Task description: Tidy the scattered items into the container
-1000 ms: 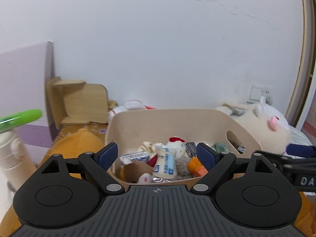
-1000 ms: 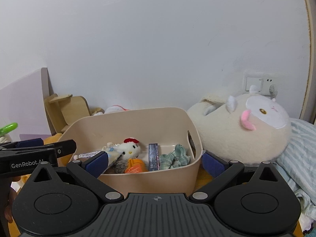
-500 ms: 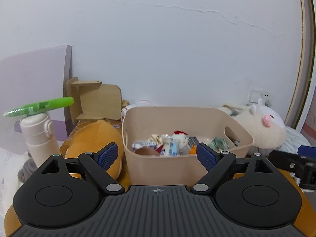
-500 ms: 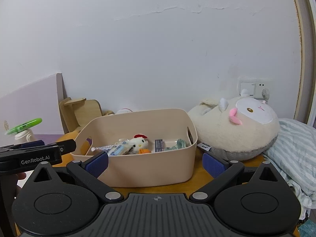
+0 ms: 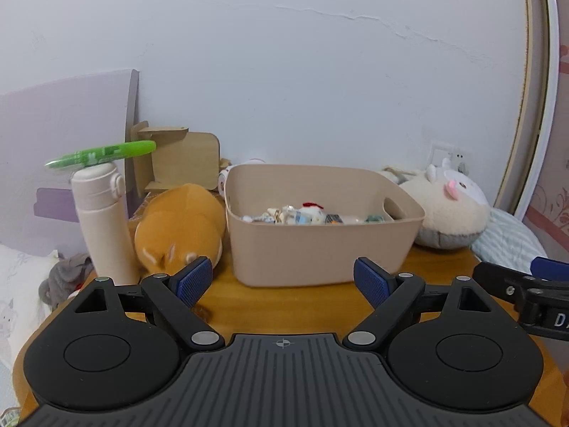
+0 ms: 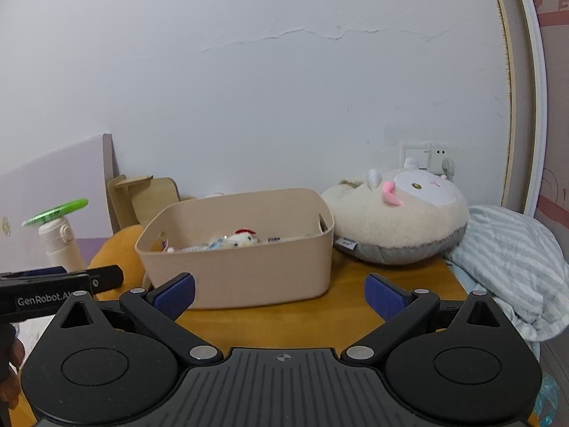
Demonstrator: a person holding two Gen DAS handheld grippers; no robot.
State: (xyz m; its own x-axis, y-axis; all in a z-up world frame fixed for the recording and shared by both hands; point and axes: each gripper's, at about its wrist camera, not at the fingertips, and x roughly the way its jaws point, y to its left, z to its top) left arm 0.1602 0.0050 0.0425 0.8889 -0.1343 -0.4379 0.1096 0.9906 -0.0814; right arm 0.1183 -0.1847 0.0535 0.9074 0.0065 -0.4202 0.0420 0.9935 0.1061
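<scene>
A beige plastic bin (image 5: 320, 249) stands on the wooden table (image 5: 284, 306), also in the right wrist view (image 6: 249, 270). It holds several small items, among them a white plush chick with a red comb (image 6: 243, 238) and snack packets (image 5: 284, 215). My left gripper (image 5: 283, 281) is open and empty, a short way in front of the bin. My right gripper (image 6: 280, 295) is open and empty, also in front of the bin. Each gripper shows at the edge of the other's view.
A cream bottle (image 5: 103, 224) with a green pen (image 5: 103, 153) on top stands left. An orange plush (image 5: 177, 227) lies beside the bin's left wall. A white sheep plush (image 6: 402, 220) and a striped blanket (image 6: 508, 263) lie right. A wooden stand (image 5: 181, 160) is behind.
Both grippers have pulled back and dropped lower, away from above the bin. The bin now looks smaller and more of the table shows. Both stay open.
</scene>
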